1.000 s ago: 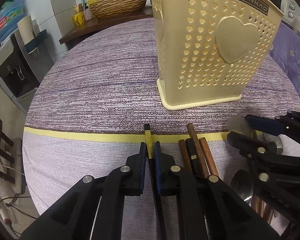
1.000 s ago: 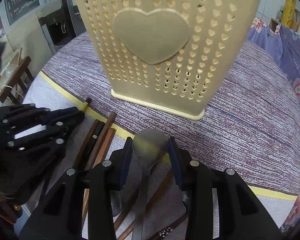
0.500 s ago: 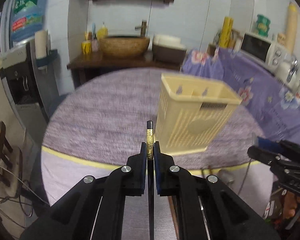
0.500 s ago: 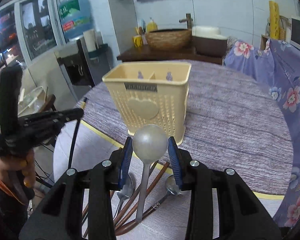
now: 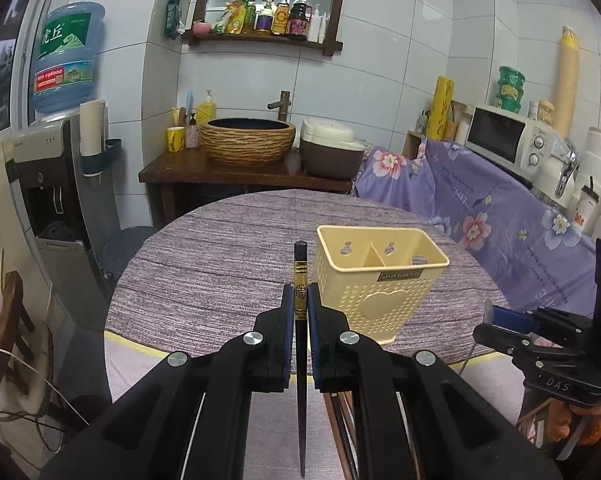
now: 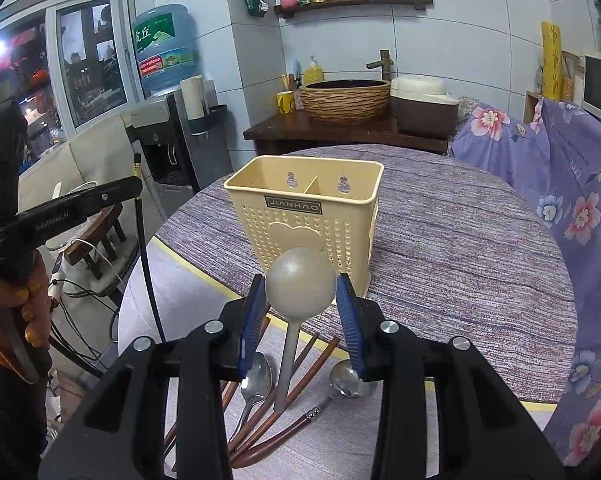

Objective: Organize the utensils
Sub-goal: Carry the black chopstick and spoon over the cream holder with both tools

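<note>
Left gripper clamped on a black chopstick, pinched at the gold band near the thick end, thin end hanging down toward the camera. Raised above the table, holder ahead and slightly right. Chopstick likely light, stiff, smooth lacquer, so prone to swivel or slip in the pads; grip near the top leaves a long lever below, probably swings if moved fast. Better held firm and lowered tip first.

Right gripper closed on a spoon, pads on either side of the round bowl, handle hanging down. Bowl is curved and smooth, so the hold looks like edge contact only; likely to rotate or pop out under a squeeze. Appears light, rigid, not fragile.

Holder upright on the purple cloth, two compartments split by a divider, both look empty. Perforated plastic, likely light and easy to tip if bumped at the rim.

Still on the table below the right gripper: two metal spoons, several brown chopsticks.
</note>
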A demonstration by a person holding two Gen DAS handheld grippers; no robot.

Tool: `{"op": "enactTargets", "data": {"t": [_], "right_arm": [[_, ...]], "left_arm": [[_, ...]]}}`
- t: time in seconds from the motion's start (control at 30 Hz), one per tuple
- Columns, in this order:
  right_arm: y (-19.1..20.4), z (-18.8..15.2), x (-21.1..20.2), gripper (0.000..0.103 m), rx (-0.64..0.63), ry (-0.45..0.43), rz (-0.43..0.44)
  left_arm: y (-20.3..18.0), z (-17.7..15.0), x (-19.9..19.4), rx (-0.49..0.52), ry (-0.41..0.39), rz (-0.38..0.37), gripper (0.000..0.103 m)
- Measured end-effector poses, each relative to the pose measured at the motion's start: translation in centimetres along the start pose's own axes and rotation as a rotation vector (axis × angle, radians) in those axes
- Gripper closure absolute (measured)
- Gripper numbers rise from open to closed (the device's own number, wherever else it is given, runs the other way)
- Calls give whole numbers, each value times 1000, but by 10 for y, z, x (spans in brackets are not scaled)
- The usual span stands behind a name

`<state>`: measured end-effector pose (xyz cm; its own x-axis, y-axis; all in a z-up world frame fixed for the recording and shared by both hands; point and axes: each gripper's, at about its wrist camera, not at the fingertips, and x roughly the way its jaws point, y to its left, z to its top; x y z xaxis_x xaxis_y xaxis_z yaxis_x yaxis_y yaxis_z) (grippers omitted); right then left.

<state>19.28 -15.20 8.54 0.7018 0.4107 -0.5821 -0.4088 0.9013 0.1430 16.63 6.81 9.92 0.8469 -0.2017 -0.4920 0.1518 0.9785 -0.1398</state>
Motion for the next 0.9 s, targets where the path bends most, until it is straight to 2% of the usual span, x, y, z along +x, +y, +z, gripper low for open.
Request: {"op": "enactTargets", "data": {"t": [0.17,0.3,0.43,0.6,0.73,0.9], "right_arm": [[-6,18,-10,66,2,-24,26],[-7,54,-31,66,-12,-95,30],[-4,106,-52,66,-32,-211,-14],[-5,148,-45,66,-27,-288,-92],[-7,146,-16,66,-27,-281,-132],[-11,124,24,66,-38,-218,-175]], "left_arm": [[3,19,-18,-1,-52,-15,95],[0,56,-39,21,-130,-24,95],[-13,105,-55,39,-212,-42,95],[-35,150,-46,49,-284,-32,95],[-41,148,-16,24,-254,-58,95],[-40,117,29,-8,-169,-65,95]]}}
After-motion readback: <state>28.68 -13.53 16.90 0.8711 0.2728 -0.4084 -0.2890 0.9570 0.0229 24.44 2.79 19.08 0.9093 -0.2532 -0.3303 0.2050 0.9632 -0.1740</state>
